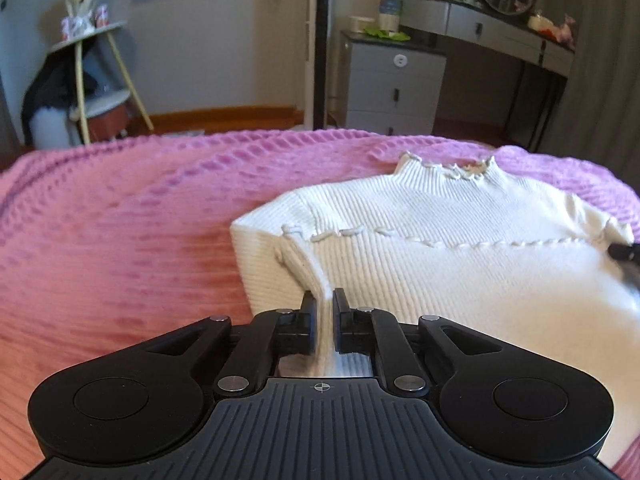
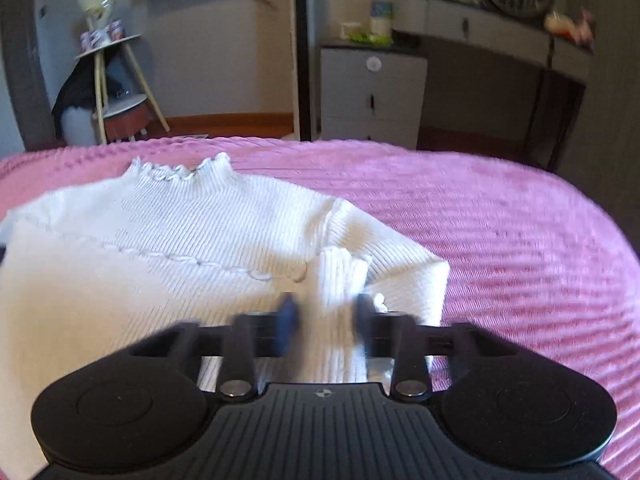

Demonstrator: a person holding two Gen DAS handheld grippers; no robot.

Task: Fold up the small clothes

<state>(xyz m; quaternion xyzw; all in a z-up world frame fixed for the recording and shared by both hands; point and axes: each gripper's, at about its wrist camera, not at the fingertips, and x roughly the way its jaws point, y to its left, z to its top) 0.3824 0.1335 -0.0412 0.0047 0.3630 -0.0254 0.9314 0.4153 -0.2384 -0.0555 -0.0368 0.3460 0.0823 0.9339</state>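
A small white ribbed sweater [image 1: 460, 248] lies on a pink bedspread [image 1: 120, 220], its frilled collar at the far end and its sleeves folded in. My left gripper [image 1: 323, 300] is shut on a pinch of the sweater's near left edge. In the right wrist view the sweater [image 2: 160, 240] fills the left half. My right gripper [image 2: 326, 304] is blurred, its jaws apart around a ribbed cuff [image 2: 340, 276] at the sweater's near right corner. The right gripper's tip [image 1: 626, 252] shows at the right edge of the left wrist view.
The pink bedspread [image 2: 520, 260] spreads out on both sides of the sweater. Beyond the bed's far edge stand a grey drawer unit [image 1: 394, 88], a dressing table with a mirror [image 1: 500, 28] and a small round side table [image 1: 92, 64].
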